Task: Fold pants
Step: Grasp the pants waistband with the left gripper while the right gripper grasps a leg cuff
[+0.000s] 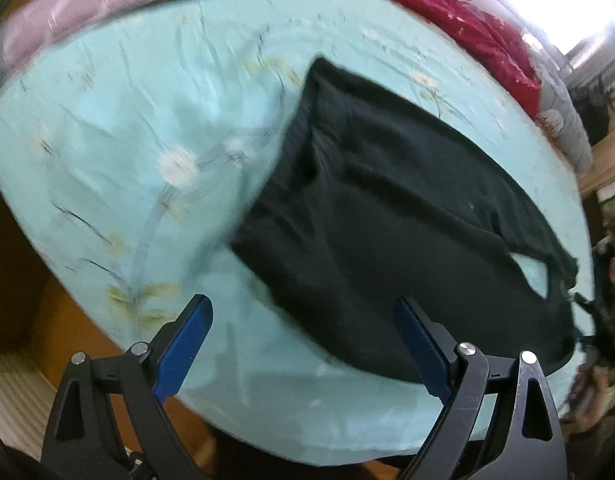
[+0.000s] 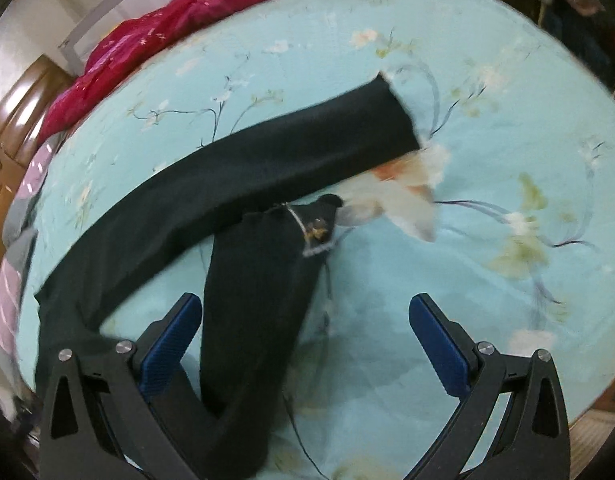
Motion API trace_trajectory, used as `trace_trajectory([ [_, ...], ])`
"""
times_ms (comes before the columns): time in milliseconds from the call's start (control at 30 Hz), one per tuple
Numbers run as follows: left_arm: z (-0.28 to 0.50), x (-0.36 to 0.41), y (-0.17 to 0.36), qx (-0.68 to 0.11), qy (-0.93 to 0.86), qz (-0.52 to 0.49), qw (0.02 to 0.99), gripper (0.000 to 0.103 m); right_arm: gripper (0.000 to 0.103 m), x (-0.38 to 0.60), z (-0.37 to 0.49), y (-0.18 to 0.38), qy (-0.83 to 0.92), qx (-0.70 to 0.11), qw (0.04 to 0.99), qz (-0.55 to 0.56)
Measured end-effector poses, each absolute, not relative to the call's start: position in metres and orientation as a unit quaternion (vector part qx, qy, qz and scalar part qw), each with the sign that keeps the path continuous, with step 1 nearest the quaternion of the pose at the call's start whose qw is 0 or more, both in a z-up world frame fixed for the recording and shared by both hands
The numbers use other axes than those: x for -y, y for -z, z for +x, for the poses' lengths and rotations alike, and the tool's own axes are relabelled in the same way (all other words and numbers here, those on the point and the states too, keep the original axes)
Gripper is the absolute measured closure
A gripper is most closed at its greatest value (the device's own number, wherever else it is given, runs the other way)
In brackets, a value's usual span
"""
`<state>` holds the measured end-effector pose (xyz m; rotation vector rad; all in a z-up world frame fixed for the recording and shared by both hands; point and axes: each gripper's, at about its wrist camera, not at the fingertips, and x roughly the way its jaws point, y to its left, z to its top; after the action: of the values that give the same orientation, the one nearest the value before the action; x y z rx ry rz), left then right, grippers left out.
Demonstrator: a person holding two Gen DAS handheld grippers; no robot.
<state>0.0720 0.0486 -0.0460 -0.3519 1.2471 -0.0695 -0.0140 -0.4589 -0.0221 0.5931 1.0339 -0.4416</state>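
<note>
Black pants (image 1: 387, 216) lie spread on a light blue floral bed sheet (image 1: 147, 128). In the left wrist view the waist part is wide and rumpled. My left gripper (image 1: 303, 320) is open and empty, just above the near edge of the pants. In the right wrist view the two black legs (image 2: 243, 168) lie apart; one stretches far across the sheet (image 2: 487, 280), the other bends toward the camera (image 2: 251, 312). My right gripper (image 2: 305, 320) is open and empty, over the nearer leg.
A red blanket (image 1: 479, 32) lies along the far side of the bed, also in the right wrist view (image 2: 155, 40). A pink pillow (image 1: 67, 12) is at one end. A wooden bed frame (image 2: 15, 112) and wooden floor (image 1: 59, 320) border the bed.
</note>
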Motion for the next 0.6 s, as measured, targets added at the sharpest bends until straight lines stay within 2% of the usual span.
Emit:
trace_trajectory([
  [33,0.077,-0.047,0.054,-0.584,0.038,-0.185,0.789,0.013,0.0,0.46,-0.009,0.028,0.197,-0.483,0.802,0.29],
  [67,0.082,-0.046,0.059,-0.586,0.042,-0.204,0.783,0.017,0.004,0.46,-0.007,0.033,0.189,-0.481,0.802,0.3],
  [100,0.087,-0.046,0.064,-0.585,0.049,-0.225,0.777,0.037,0.026,0.46,-0.006,0.036,0.183,-0.478,0.802,0.307],
  [133,0.094,-0.045,0.069,-0.59,0.053,-0.242,0.769,0.064,0.045,0.459,-0.006,0.039,0.176,-0.477,0.803,0.312],
  [167,0.098,-0.044,0.07,-0.594,0.052,-0.245,0.764,0.078,0.085,0.458,-0.006,0.04,0.169,-0.477,0.803,0.315],
  [200,0.102,-0.043,0.071,-0.597,0.052,-0.248,0.761,0.097,0.096,0.457,-0.008,0.042,0.154,-0.479,0.803,0.32],
  [300,0.102,-0.045,0.056,-0.584,0.06,-0.257,0.768,0.095,0.096,0.455,-0.028,0.024,0.142,-0.447,0.827,0.309],
  [433,0.087,-0.047,0.044,-0.563,0.061,-0.217,0.795,0.094,0.096,0.461,-0.09,-0.004,0.15,-0.372,0.849,0.344],
  [600,0.083,-0.05,0.078,-0.601,0.041,-0.239,0.761,0.094,0.095,0.471,-0.16,0.052,0.205,-0.413,0.8,0.384],
])
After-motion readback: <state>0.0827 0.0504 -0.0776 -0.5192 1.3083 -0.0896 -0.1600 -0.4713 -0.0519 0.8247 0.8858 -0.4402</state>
